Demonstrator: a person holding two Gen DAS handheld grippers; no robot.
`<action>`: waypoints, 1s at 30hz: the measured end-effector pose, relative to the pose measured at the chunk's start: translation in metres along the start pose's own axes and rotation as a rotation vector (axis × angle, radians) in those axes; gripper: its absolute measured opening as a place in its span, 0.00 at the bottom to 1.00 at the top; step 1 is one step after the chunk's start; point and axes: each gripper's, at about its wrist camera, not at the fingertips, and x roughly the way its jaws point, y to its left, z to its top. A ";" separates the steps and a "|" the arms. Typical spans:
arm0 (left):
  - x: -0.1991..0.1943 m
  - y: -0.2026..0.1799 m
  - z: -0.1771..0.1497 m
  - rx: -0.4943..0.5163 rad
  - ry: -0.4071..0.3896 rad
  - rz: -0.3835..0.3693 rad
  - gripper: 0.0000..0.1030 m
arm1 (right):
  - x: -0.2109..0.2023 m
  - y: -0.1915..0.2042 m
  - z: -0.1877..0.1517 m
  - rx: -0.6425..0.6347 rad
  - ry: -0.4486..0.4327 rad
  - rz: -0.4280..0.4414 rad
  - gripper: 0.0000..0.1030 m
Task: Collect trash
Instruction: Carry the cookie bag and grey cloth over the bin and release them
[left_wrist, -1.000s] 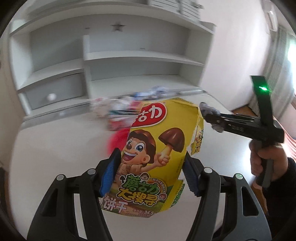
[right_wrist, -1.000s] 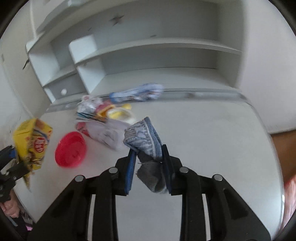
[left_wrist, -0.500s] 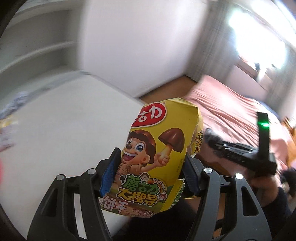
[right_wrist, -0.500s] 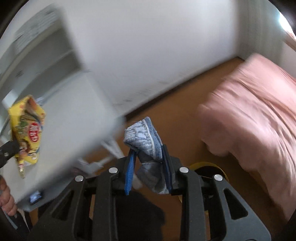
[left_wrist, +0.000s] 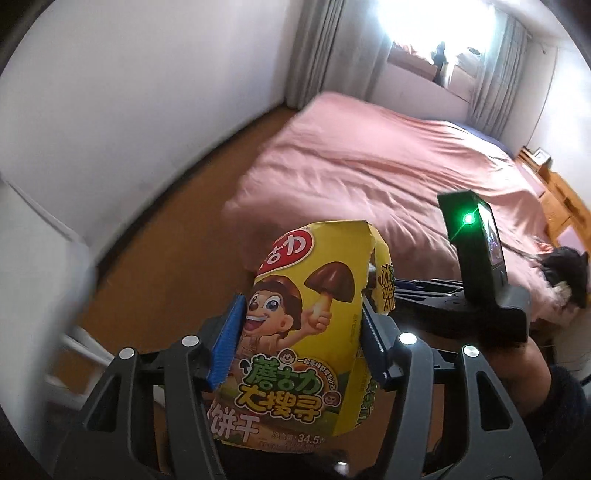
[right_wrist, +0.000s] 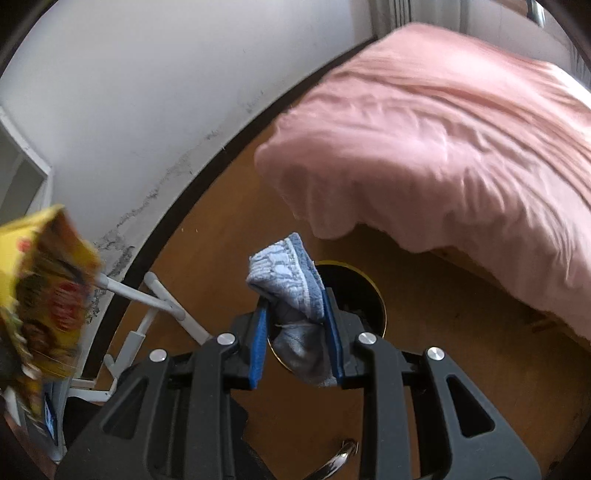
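The left gripper (left_wrist: 301, 338) clamps the yellow snack bag (left_wrist: 306, 332) upright between its blue pads, above the wooden floor (left_wrist: 177, 258). The right gripper (right_wrist: 295, 325) pinches a crumpled blue wrapper (right_wrist: 288, 269) directly over the dark round bin (right_wrist: 354, 291), beside the pink bed (right_wrist: 443, 129).

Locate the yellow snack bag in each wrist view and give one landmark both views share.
Left wrist: the yellow snack bag fills lower centre, clamped in the left gripper.
Right wrist: it shows blurred at the far left edge.
Shared landmark: the pink bed, upper right in both views.
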 end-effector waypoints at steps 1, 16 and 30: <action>0.013 0.001 -0.004 -0.012 0.025 0.006 0.55 | 0.004 -0.002 -0.002 0.008 0.013 -0.001 0.27; 0.106 0.023 -0.016 -0.151 0.174 -0.025 0.55 | 0.031 -0.027 0.005 0.088 0.066 0.002 0.43; 0.141 0.010 -0.010 -0.151 0.214 -0.064 0.73 | 0.000 -0.044 0.012 0.186 -0.075 -0.030 0.62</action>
